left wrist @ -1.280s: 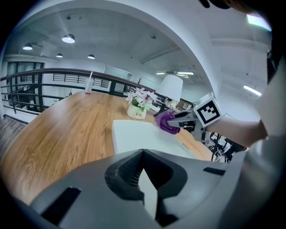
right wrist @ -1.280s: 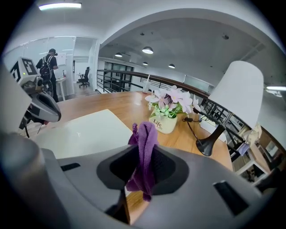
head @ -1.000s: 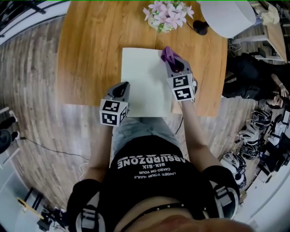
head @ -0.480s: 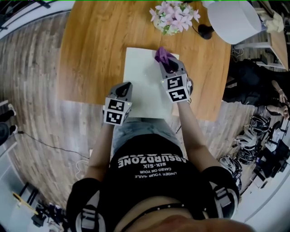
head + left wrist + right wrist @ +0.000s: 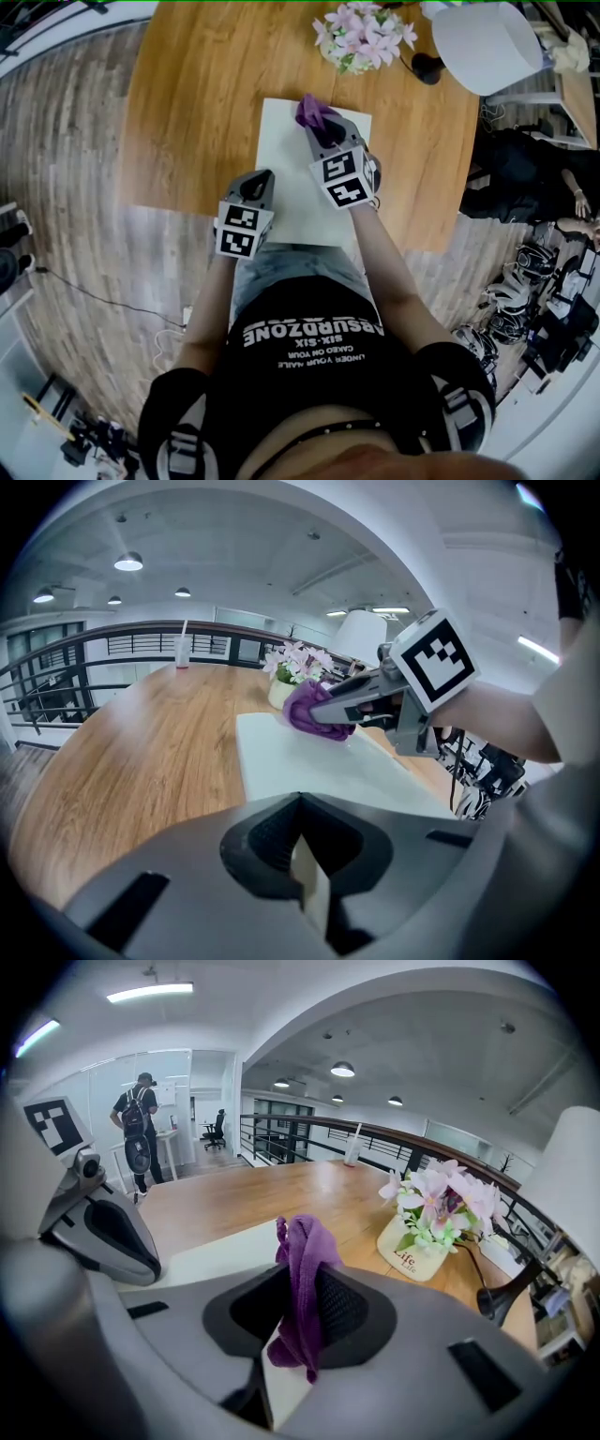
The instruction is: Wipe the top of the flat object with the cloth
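Left tongs (image 5: 257, 180) grip one board (image 5: 289, 155); right tongs (image 5: 322, 129), one cloth (image 5: 308, 109).

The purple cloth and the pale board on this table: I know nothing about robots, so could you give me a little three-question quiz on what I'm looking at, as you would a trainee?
1. What is clamped in the right gripper?
A. a purple cloth
B. a pen
C. nothing
2. Fill in: beyond the far edge of the board, on the table, stands a pot of pink ___.
3. True or false: the cloth rests on bare wood, clear of the board.

Key: 1 A. 2 flowers. 3 false; the cloth sits on the board, near its far edge.
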The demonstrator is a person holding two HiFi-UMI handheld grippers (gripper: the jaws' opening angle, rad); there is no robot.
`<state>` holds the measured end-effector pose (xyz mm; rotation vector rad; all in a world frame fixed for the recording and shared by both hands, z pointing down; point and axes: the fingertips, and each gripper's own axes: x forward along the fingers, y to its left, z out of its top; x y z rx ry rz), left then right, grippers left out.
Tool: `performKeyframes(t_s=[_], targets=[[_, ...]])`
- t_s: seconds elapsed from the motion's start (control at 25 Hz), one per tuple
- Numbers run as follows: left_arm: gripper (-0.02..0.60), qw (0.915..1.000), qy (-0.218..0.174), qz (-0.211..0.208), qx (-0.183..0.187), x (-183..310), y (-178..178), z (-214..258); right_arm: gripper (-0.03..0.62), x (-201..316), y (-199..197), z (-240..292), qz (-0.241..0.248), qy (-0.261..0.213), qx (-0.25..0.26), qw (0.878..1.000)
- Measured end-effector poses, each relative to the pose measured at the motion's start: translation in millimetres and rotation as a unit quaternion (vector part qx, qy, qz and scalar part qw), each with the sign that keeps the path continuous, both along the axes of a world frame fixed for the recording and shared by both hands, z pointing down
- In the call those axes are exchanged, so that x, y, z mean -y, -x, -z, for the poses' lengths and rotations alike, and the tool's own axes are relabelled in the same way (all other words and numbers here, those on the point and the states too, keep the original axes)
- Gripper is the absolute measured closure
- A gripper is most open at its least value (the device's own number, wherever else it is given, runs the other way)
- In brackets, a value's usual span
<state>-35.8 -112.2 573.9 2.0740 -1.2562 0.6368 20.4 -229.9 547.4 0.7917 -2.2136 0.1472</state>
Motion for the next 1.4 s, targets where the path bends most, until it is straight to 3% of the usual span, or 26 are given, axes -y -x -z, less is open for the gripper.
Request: performKeyframes(t_s=[0.68, 1.4], targets=[[0.571, 0.9999, -0.01, -0.004, 0.008, -3, 0, 2, 0.5, -10, 71, 3, 0.073, 0.013, 0.025, 0.997], [0.571, 0.9998, -0.02, -0.003, 0.004, -7, 3, 2, 0.5, -57, 69, 1, 0.111, 0.045, 0.051, 0.991]])
